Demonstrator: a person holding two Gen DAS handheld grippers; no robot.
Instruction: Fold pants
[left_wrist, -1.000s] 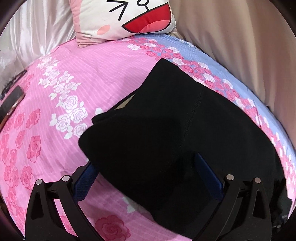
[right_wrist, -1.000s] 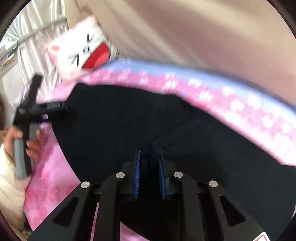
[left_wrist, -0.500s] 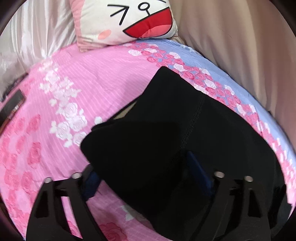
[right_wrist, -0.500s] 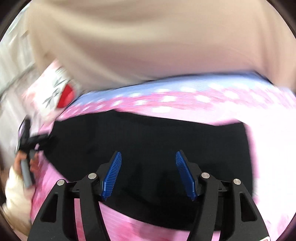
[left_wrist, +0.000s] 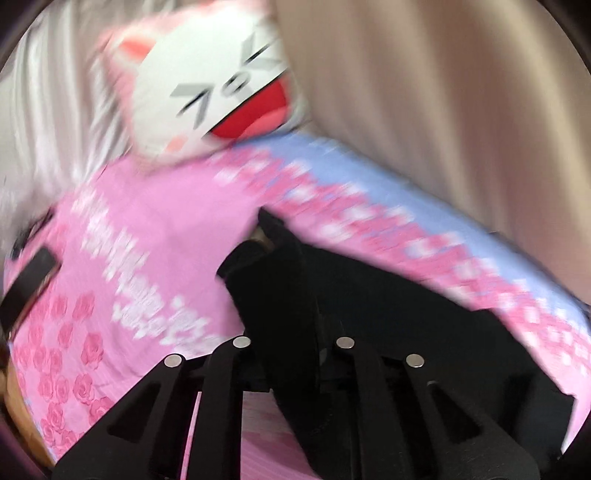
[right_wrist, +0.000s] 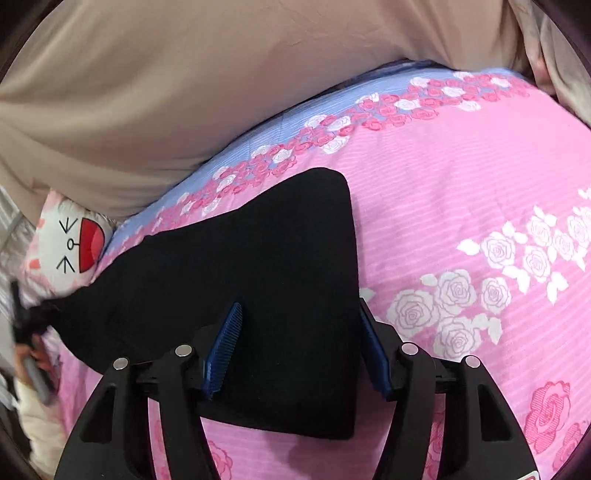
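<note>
Black pants (right_wrist: 258, 277) lie lengthwise across the pink rose-print bed sheet (right_wrist: 461, 192). My right gripper (right_wrist: 299, 332) is open over their near right end, one blue pad on the cloth and the other at its right edge, pressing nothing. In the blurred left wrist view my left gripper (left_wrist: 291, 332) is shut on a bunched fold of the pants (left_wrist: 424, 314), lifted off the sheet. In the right wrist view that left gripper (right_wrist: 18, 314) shows at the far left in a person's hand (right_wrist: 37, 369), with the pants drawn up to it.
A white cat-face pillow (left_wrist: 221, 92) leans at the head of the bed. Beige cloth (right_wrist: 184, 92) hangs along the far side. A dark flat phone-like object (left_wrist: 33, 280) lies on the sheet (left_wrist: 147, 240) at the left. Open pink sheet spreads right of the pants.
My left gripper closed on the pants' end and rose, pulling the fabric up. My right gripper opened, released the cloth and slid to the pants' other end.
</note>
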